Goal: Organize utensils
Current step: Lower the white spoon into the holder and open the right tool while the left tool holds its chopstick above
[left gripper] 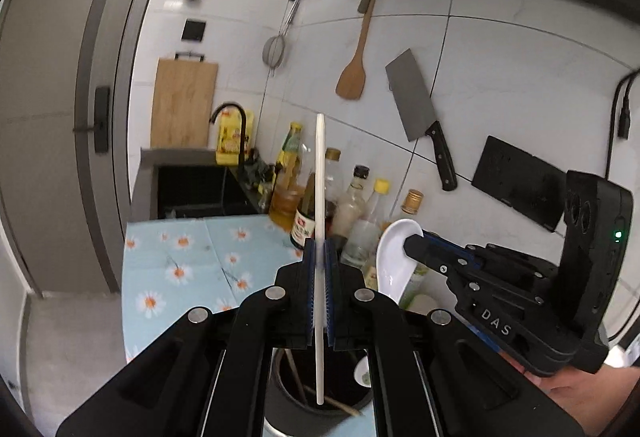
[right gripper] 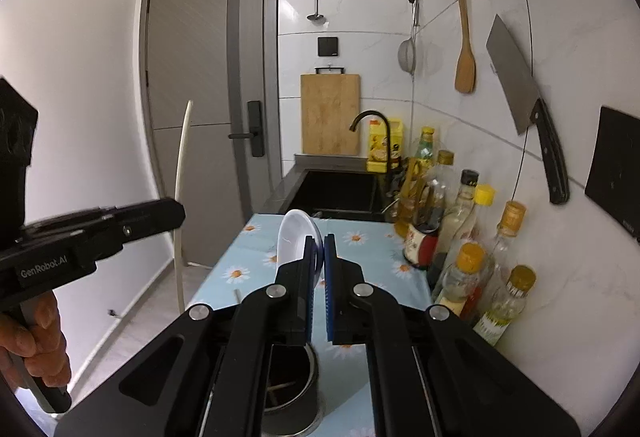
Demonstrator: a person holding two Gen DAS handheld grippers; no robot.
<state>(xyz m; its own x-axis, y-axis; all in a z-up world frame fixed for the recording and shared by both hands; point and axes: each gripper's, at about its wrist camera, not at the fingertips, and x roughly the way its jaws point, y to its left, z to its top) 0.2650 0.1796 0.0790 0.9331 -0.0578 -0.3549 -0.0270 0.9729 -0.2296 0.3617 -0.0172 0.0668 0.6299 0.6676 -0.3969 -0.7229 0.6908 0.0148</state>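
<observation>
My left gripper is shut on a long white chopstick that stands upright between the pads. Its lower end hangs over a dark round utensil holder with wooden chopsticks and a small spoon inside. To the right, my right gripper is shut on a white ceramic spoon. In the right wrist view the right gripper clamps the spoon bowl-up above the holder. The left gripper with the chopstick is at the left, held by a hand.
A daisy-print cloth covers the counter. Several oil and sauce bottles line the right wall. Beyond are a black sink and tap. A cleaver, wooden spatula, strainer and cutting board hang on the tiles.
</observation>
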